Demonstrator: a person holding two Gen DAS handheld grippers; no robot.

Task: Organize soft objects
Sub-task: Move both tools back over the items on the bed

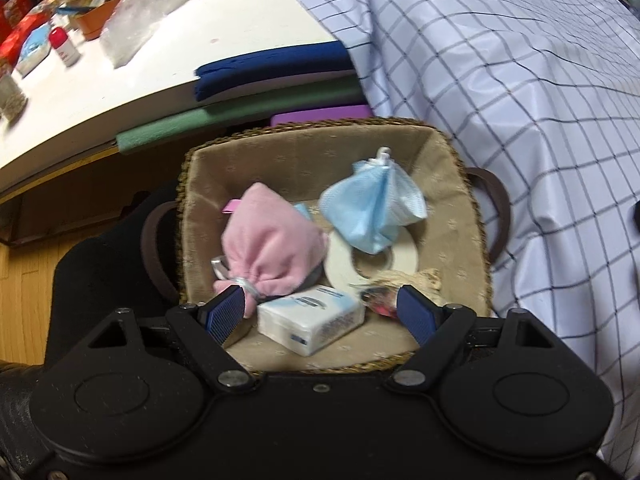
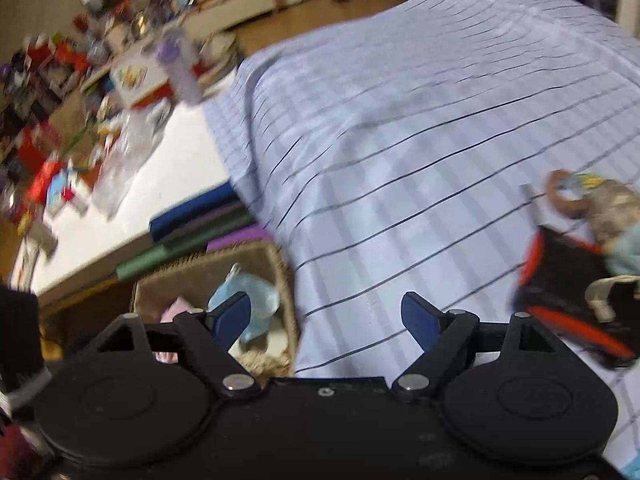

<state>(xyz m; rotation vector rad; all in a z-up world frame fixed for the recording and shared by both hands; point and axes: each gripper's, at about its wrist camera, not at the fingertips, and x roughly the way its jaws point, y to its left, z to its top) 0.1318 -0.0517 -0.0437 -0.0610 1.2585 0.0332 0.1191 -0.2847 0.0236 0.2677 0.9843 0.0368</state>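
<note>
In your left wrist view, your left claw [image 1: 320, 312] hangs open over the basket [image 1: 476, 216], holding nothing. The pink pouch [image 1: 268, 248] leans against its left finger, gathered end toward you. Ahead lie a blue face mask [image 1: 372, 208], a tape roll [image 1: 340, 264] and a tissue pack [image 1: 312, 320].

In your right wrist view, blurred, your right claw [image 2: 326, 320] gapes empty over the checked cloth [image 2: 400, 140]; the basket [image 2: 280, 264] sits behind its left finger.

A lived-in home room — a checked bedsheet [image 1: 500, 80], wood floor [image 1: 20, 300] and a cluttered white table [image 1: 192, 40].
</note>
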